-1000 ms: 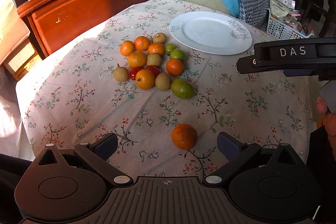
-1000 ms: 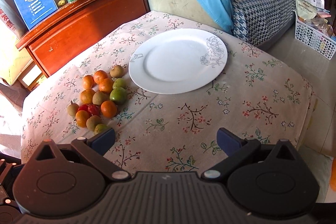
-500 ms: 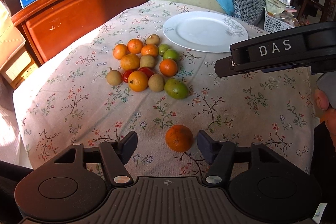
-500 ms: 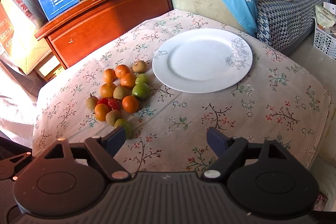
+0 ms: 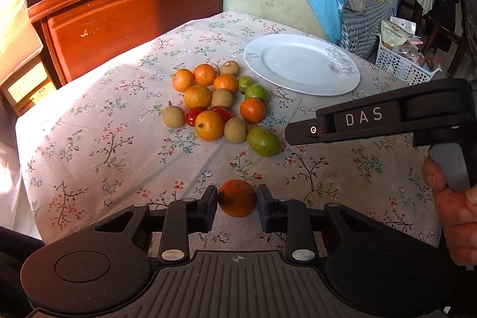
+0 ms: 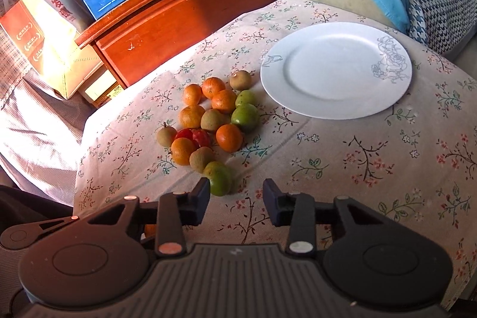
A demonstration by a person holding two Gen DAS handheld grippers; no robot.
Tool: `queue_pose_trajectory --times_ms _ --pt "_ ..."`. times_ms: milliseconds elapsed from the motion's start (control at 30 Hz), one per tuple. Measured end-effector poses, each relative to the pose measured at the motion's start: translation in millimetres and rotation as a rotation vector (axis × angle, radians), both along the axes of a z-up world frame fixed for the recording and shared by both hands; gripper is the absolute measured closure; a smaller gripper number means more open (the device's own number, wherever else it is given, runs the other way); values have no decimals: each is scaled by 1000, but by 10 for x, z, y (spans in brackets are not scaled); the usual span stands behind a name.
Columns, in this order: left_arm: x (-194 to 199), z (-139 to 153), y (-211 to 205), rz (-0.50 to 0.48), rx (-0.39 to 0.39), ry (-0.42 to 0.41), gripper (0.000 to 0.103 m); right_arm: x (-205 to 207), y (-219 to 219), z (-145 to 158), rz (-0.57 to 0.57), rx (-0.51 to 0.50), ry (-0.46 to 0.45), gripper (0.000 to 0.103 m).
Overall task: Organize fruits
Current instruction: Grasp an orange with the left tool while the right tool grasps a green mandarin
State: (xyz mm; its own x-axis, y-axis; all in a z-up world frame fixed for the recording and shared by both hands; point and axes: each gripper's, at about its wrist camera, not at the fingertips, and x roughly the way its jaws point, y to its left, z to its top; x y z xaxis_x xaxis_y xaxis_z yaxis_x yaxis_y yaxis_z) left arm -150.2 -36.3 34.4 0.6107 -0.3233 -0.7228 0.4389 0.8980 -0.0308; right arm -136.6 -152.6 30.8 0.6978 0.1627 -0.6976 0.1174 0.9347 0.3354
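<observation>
The left gripper (image 5: 237, 203) has its two dark blue pads drawn in on either side of a lone round orange fruit (image 5: 237, 198), which sits on the floral-printed tablecloth (image 5: 89, 145) apart from the rest; the pads look to be touching its flanks or a hair off them, and I cannot tell whether the grip has yet taken any weight. The right gripper (image 6: 235, 198) hangs with its jaws about half parted and nothing between them, its left pad just beside a green oval fruit (image 6: 220, 178) at the near end of the heap of small oranges, brown round fruits, green fruits and red ones (image 5: 219, 106). The round white plate with a grey flower drawing (image 5: 301, 64) stands bare beyond the heap. The main risk, as I judge it, is the orange: it is round and smooth, held low near the pad tips, so a squeeze that lands off its widest line could squirt it forward or let it roll toward the table's near edge. A lift begun before the pads bite would leave it behind. On the right, a sideways drift of the pad could nudge the green fruit and set neighbouring loose fruits rolling.
</observation>
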Motion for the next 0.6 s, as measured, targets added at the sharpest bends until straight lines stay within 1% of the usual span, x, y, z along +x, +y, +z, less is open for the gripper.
queue_pose_trajectory --times_ms 100,233,333,433,500,533,600 --pt "81 42 102 57 0 -24 77 44 50 -18 21 3 -2 64" --pt "168 52 205 118 -7 -22 77 116 127 -71 40 -6 4 64" --pt "198 51 232 126 -6 -21 77 180 177 -120 47 -13 8 64" --pt "217 55 241 128 -3 -23 77 232 216 -168 52 -24 15 72" --pt "224 49 242 128 -2 -22 77 259 240 -206 50 -36 24 74" --pt "230 43 242 129 -1 -20 77 266 249 -220 49 -43 26 76" --pt "242 31 242 131 2 -17 77 275 272 -239 50 -54 15 76"
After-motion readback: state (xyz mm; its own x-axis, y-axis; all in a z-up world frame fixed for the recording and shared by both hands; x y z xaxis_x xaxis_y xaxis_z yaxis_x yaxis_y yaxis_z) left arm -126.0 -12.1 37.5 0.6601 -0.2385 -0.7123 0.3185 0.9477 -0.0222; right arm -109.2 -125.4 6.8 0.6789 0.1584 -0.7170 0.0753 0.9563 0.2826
